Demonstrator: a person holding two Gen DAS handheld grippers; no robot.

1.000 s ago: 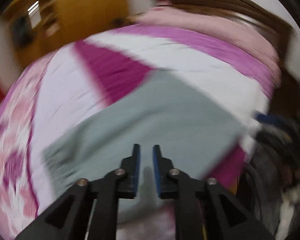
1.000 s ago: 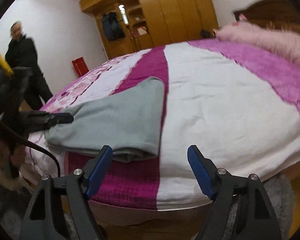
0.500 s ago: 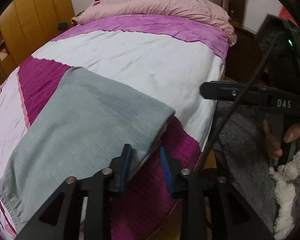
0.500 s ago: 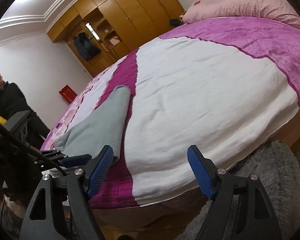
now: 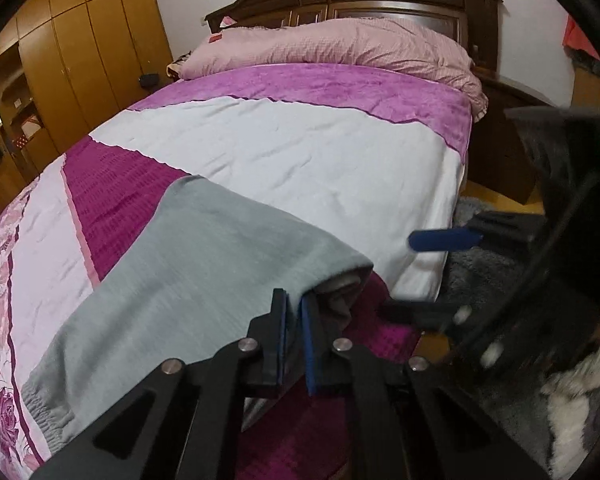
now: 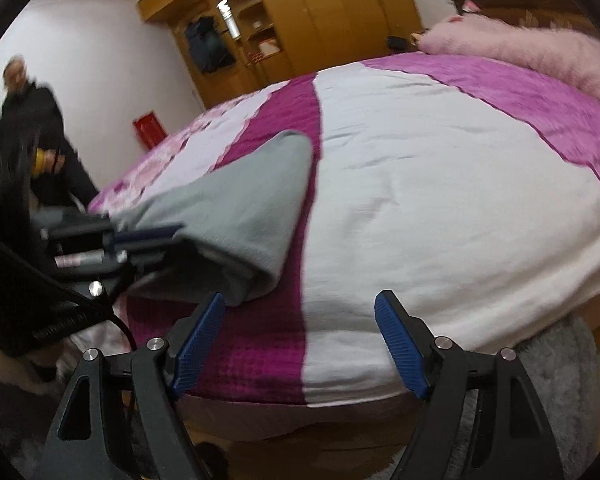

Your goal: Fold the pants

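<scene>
I see the left gripper clenched on the grey pants, hem hidden; right gripper released, blurred at 3 o'clock.

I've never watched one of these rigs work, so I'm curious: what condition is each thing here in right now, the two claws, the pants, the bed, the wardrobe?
left gripper: shut on the near edge of the grey pants.
right gripper: open, holding nothing, off the bed's edge.
grey pants: folded lengthwise, lying flat on the bed.
bed: made, cover smooth.
pink pillow: lying at the headboard.
wardrobe: one section open, shelves showing.
</scene>
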